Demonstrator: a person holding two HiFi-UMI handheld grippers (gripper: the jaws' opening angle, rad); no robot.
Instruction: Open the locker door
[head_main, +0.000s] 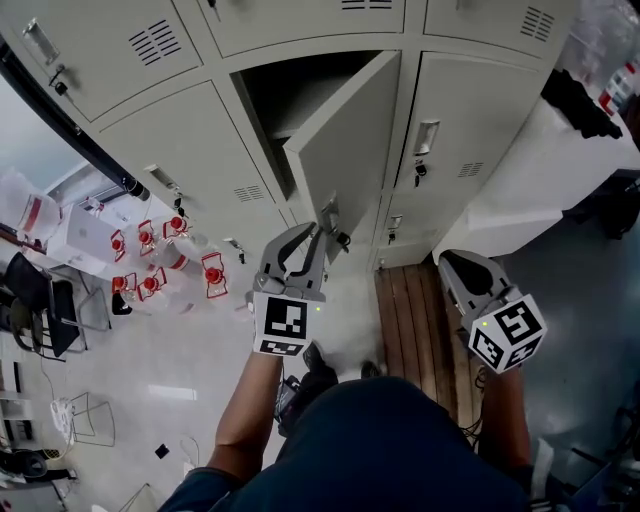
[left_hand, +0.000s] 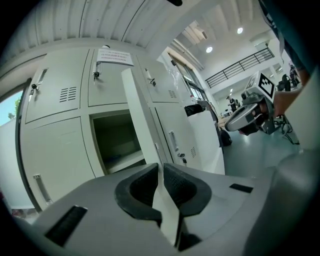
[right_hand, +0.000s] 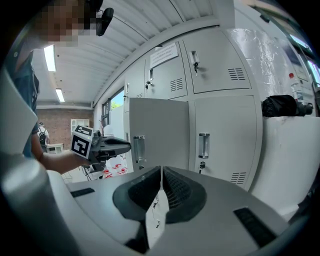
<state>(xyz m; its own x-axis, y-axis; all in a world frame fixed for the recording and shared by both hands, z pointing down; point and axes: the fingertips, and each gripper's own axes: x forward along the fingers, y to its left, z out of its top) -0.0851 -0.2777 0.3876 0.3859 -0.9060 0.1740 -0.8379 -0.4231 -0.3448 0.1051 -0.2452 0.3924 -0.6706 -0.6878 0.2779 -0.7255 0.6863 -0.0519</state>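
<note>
Just ahead of the left gripper (head_main: 310, 242), the locker door (head_main: 345, 140) stands well open, job looks done; left and right gripper (head_main: 462, 272) both closed, empty.

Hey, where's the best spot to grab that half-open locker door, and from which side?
Grip the locker door by its free vertical edge beside the handle, coming from the left front. It stands ajar, so that thin edge juts clear, farthest from the hinged side.

Left gripper (head_main: 318, 238) extended, right gripper (head_main: 456, 264) drawn back, jaws closed
</note>
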